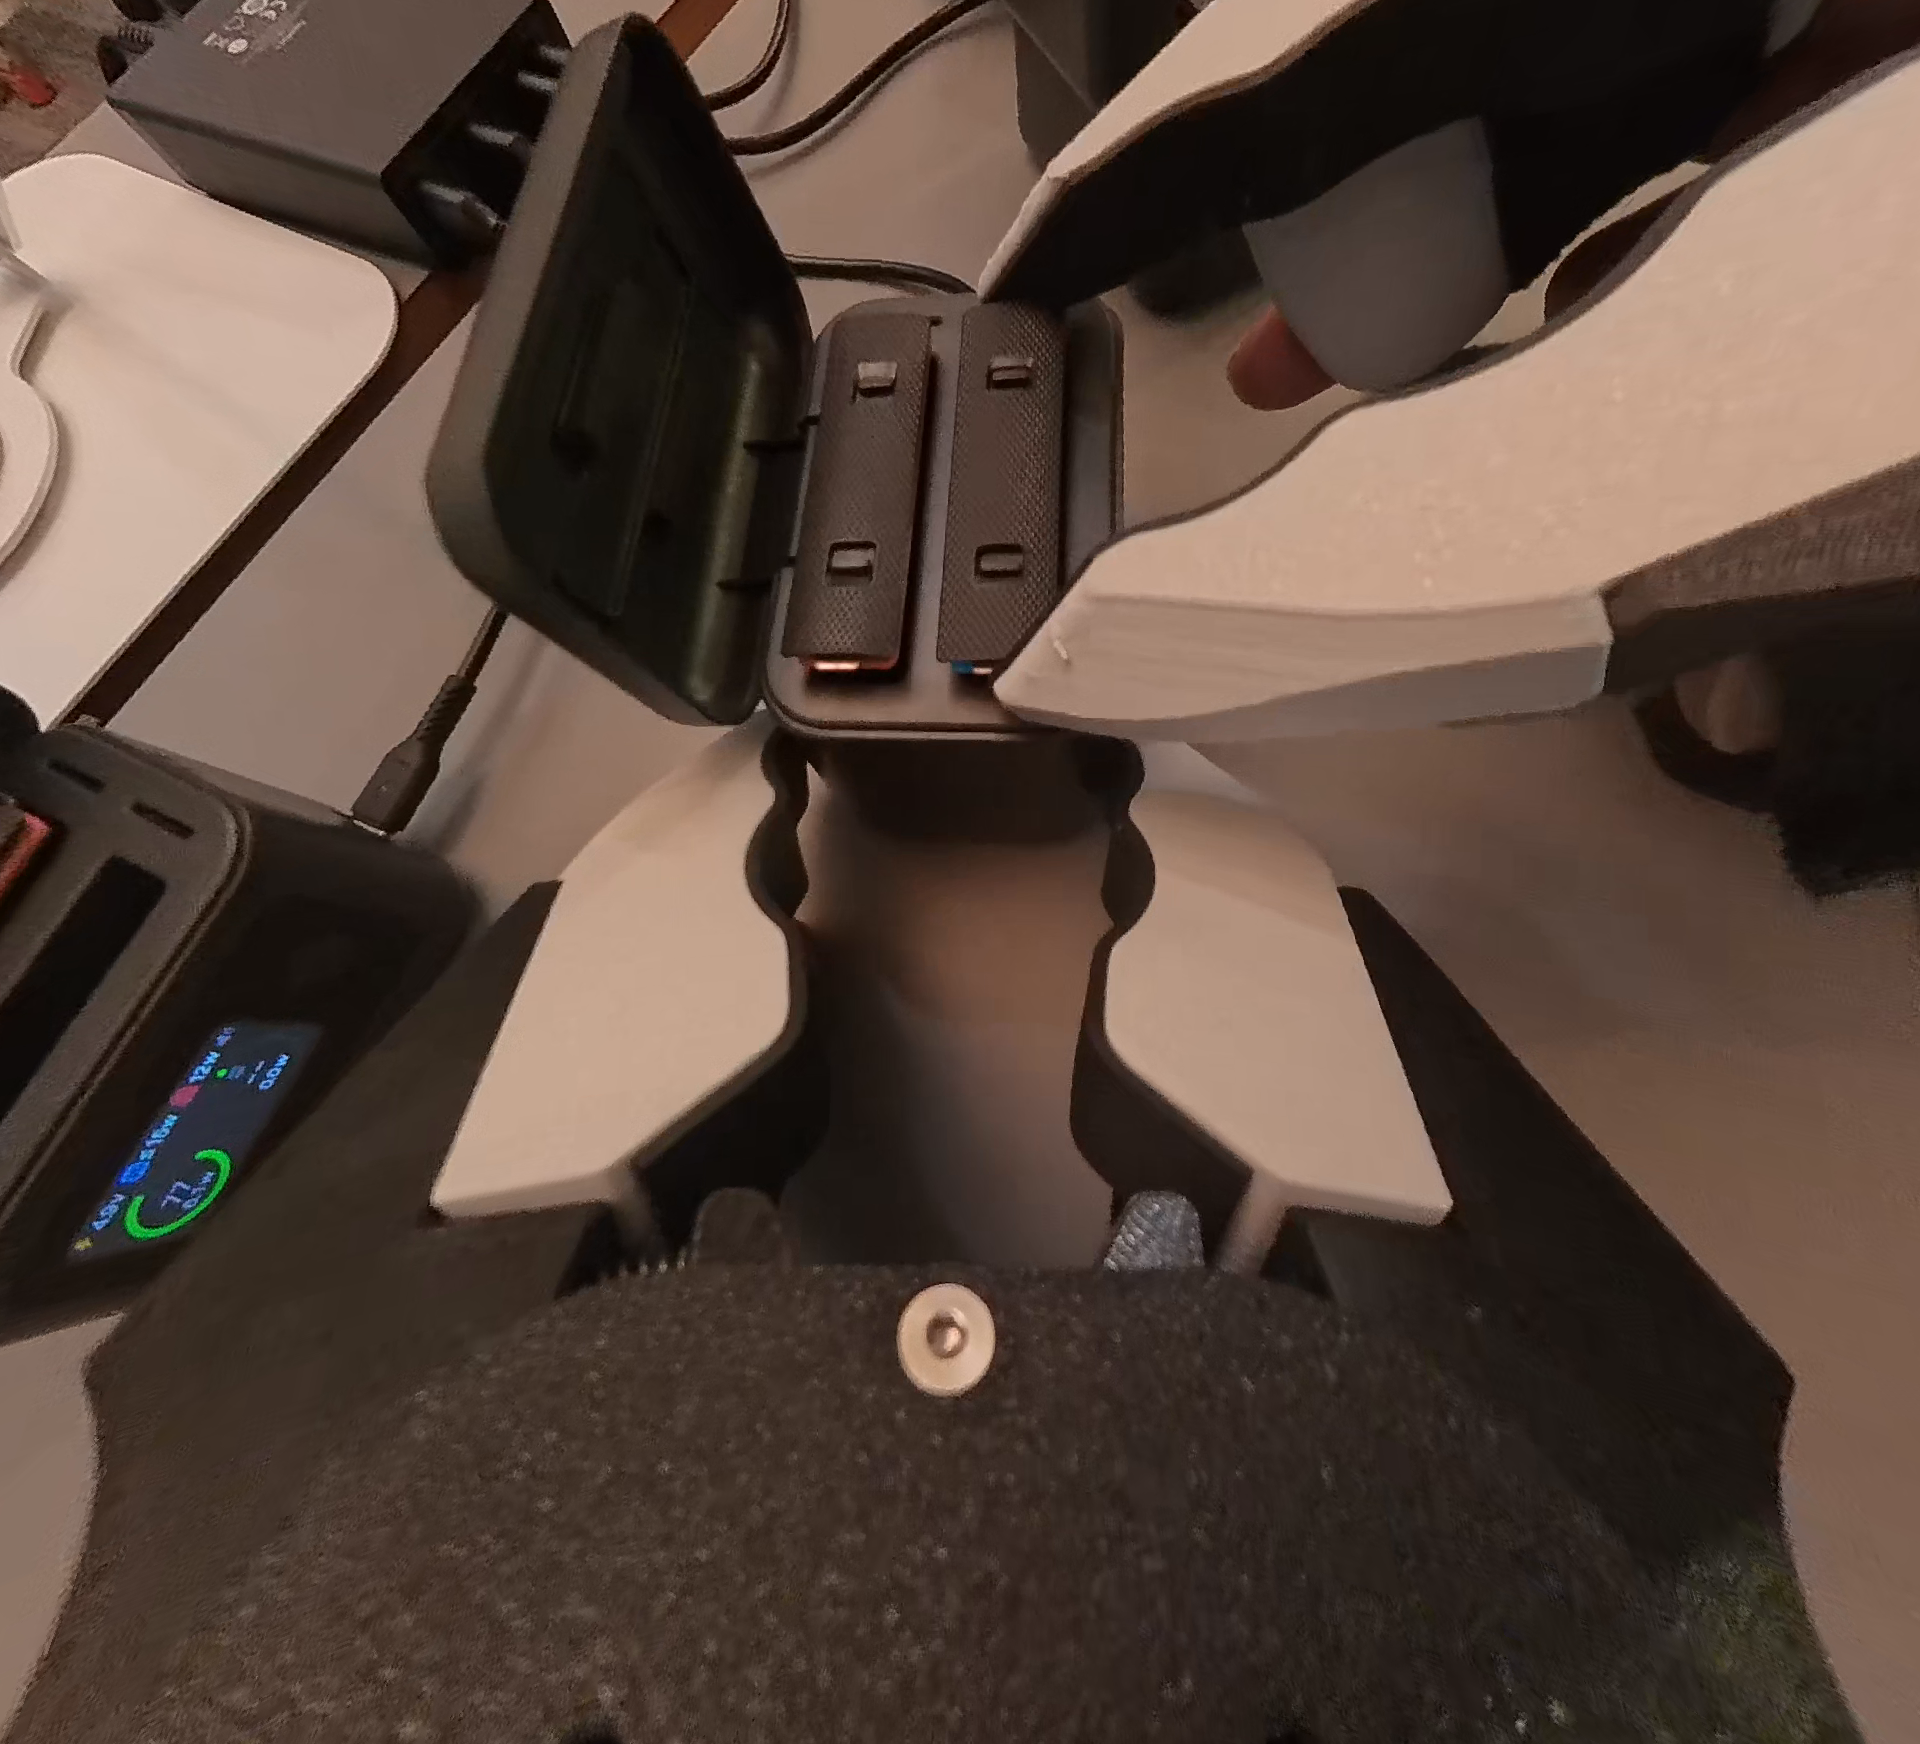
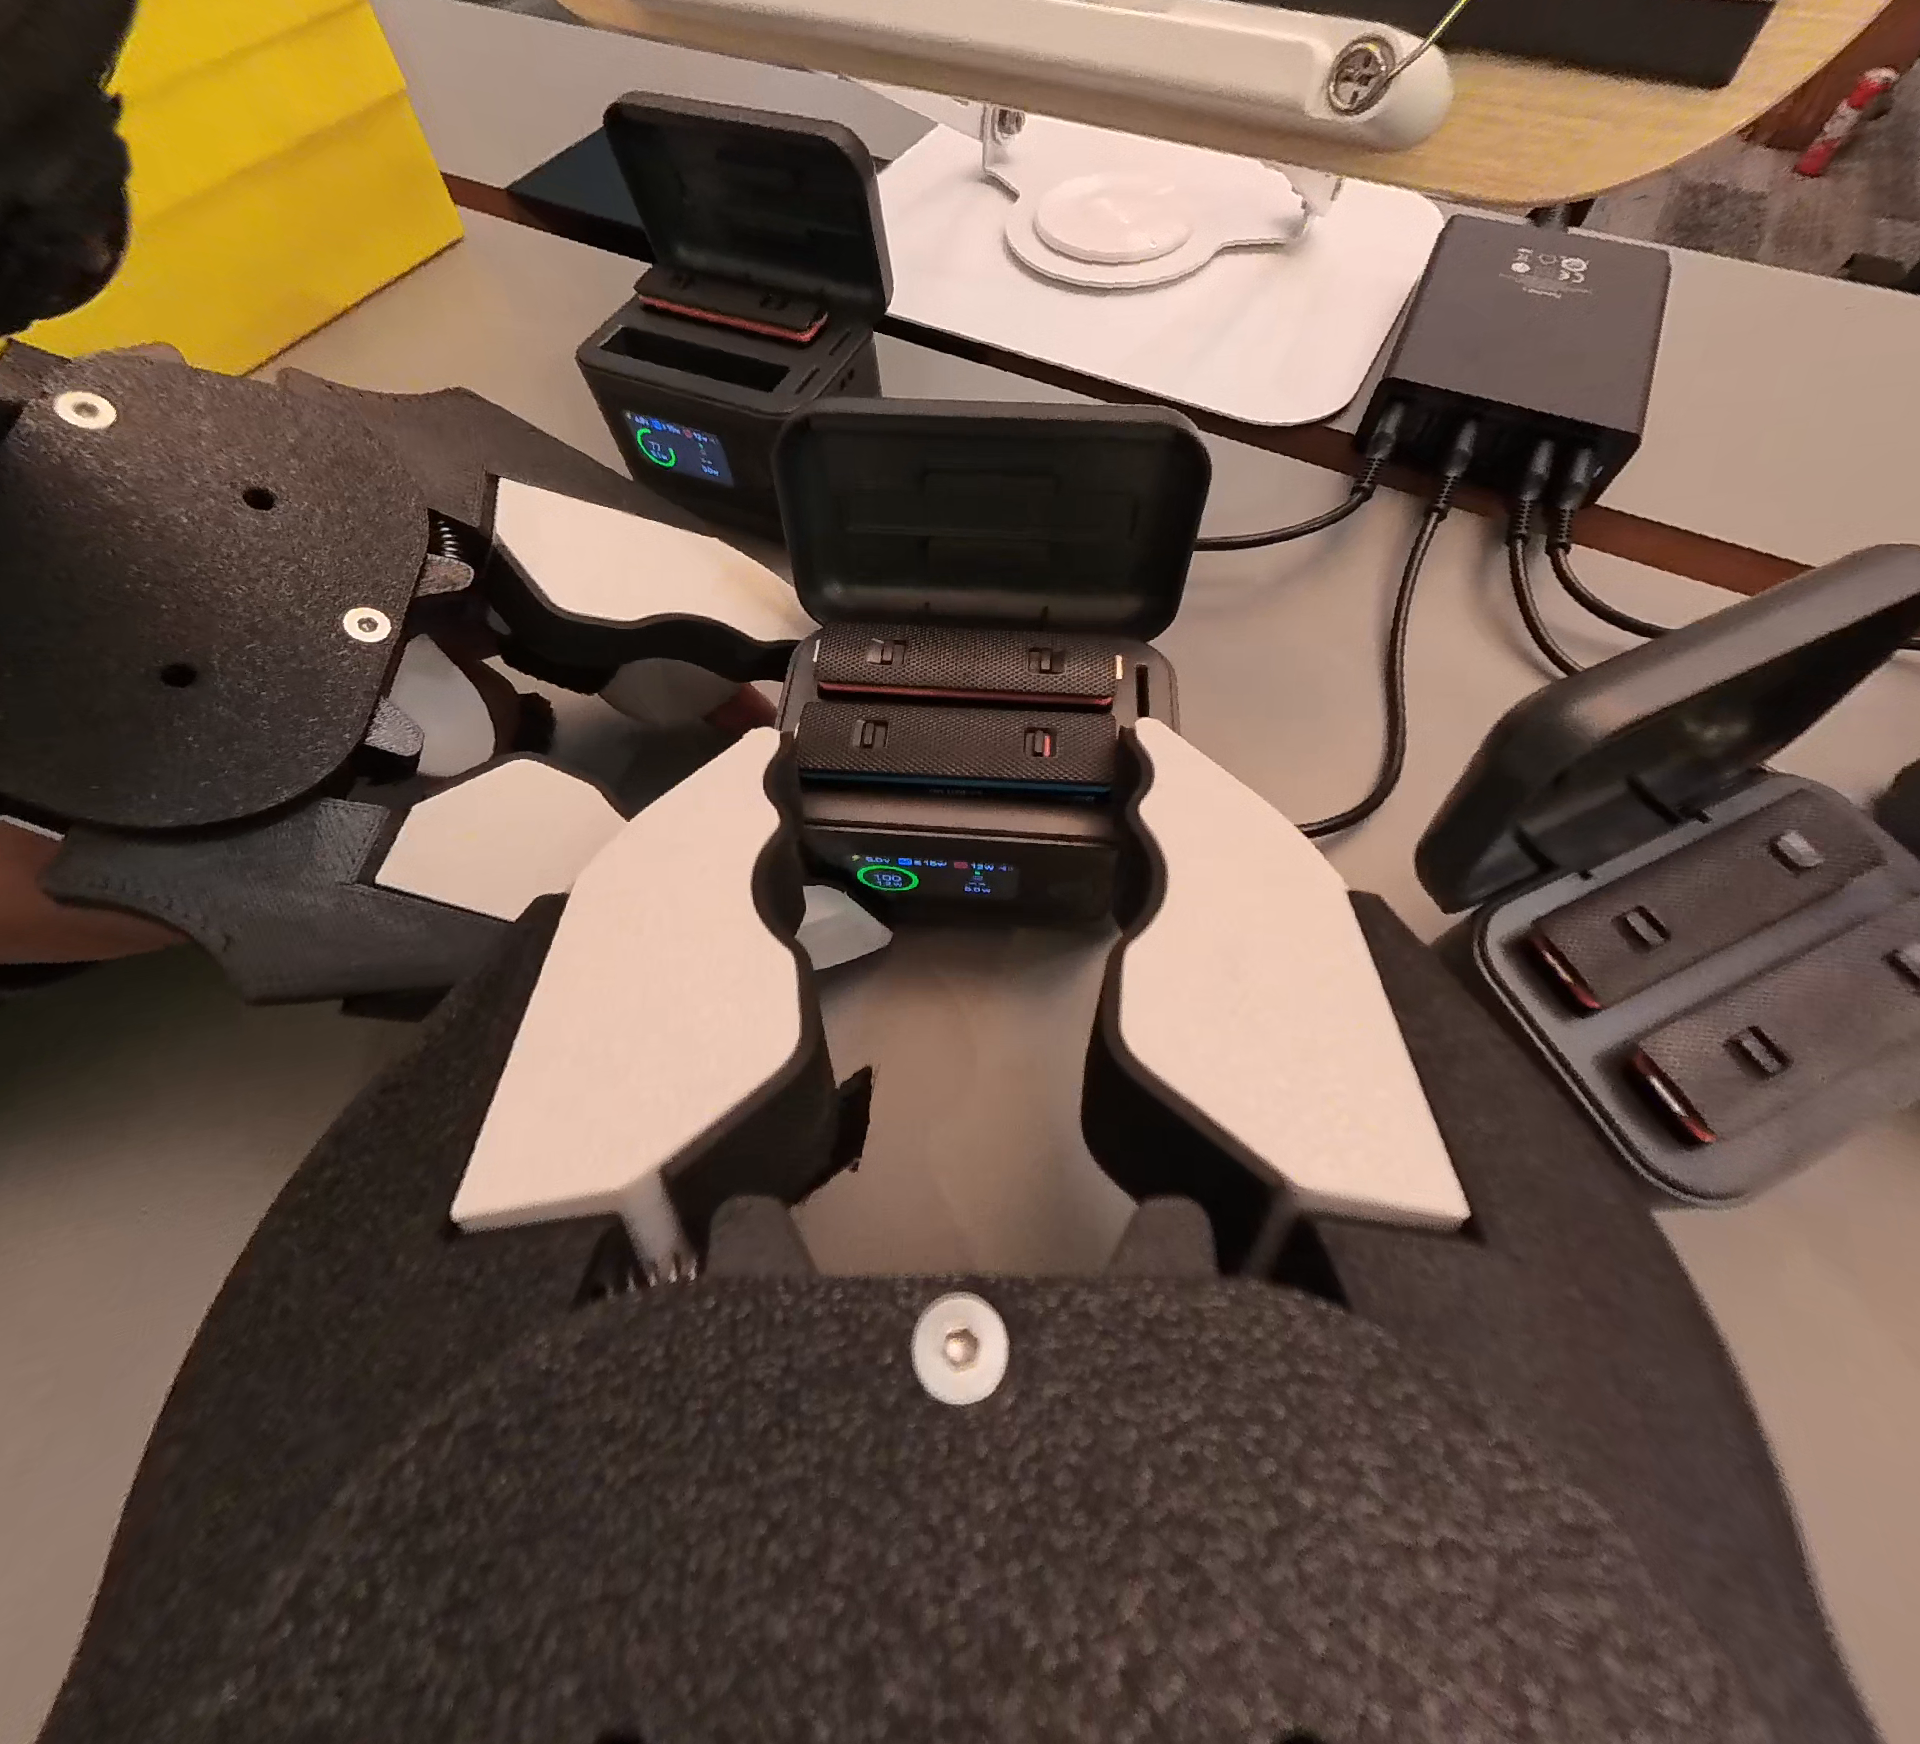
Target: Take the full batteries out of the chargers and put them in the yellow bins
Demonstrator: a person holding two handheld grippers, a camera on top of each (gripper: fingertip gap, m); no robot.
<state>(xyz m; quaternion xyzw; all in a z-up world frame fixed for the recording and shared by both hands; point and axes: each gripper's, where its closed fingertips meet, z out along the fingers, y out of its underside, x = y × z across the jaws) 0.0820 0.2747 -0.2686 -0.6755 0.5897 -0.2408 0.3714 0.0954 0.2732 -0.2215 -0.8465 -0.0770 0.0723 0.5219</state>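
Note:
An open black charger (image 2: 966, 873) with a lit screen holds two black batteries. My right gripper (image 2: 951, 744) has its fingers on both ends of the front, blue-edged battery (image 2: 935, 738), which sits in its slot. The red-edged battery (image 2: 966, 666) sits behind it. My left gripper (image 1: 961, 759) clamps the charger's (image 1: 935, 707) body at its near end. In the left wrist view the right gripper (image 1: 1013, 489) comes in from the right over the blue-edged battery (image 1: 1003, 489). A yellow bin (image 2: 260, 115) stands at the far left.
A second open charger (image 2: 727, 364) behind holds one red-edged battery beside an empty slot. A third open charger (image 2: 1704, 967) with batteries lies at the right. A black power hub (image 2: 1527, 344) with cables and a white monitor base (image 2: 1122, 240) stand at the back. Spacing between my two grippers at the tips: around 5 centimeters. The black power hub (image 2: 1527, 344) is about equally far from each gripper, around 20 centimeters. The left camera catches it too, in the left wrist view (image 1: 368, 55).

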